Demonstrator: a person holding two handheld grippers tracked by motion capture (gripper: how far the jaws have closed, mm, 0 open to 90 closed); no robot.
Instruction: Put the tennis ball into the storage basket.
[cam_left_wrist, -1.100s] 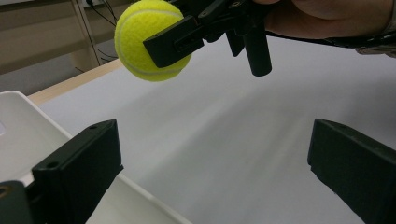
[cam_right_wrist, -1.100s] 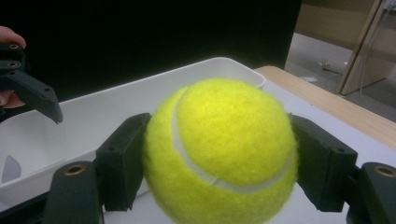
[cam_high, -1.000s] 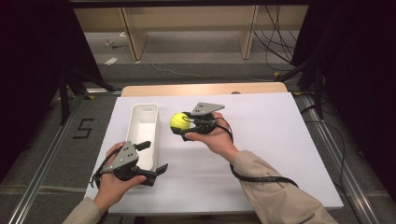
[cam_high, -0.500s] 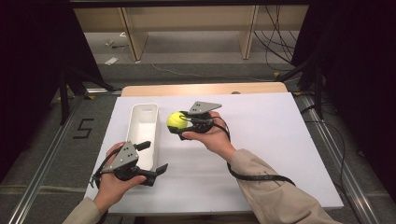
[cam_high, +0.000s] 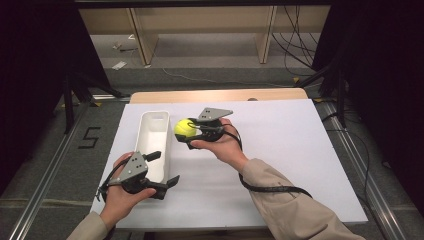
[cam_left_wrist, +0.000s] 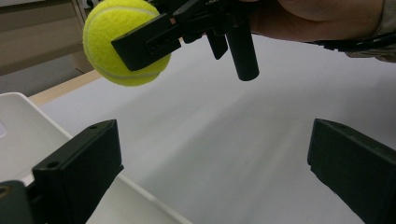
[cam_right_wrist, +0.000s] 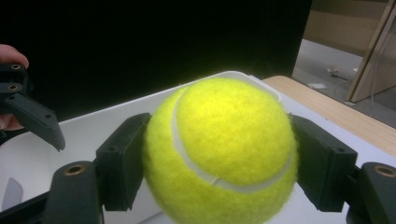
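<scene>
Two right gripper (cam_high: 189, 131) jaws are clamping the tennis ball (cam_high: 184, 128) for me, beside the white bin (cam_high: 152, 145); left gripper (cam_high: 166, 169) jaws are gaping empty.

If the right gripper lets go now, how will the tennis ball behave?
The tennis ball is round, so it would probably roll. Its felt probably keeps it from slipping in the right gripper. Beside the white tray, it might bounce off.

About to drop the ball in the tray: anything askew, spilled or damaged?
Nothing stands out. The tennis ball sits squarely in the right gripper, beside the upright, intact white tray; the left gripper is open at its near end.
</scene>
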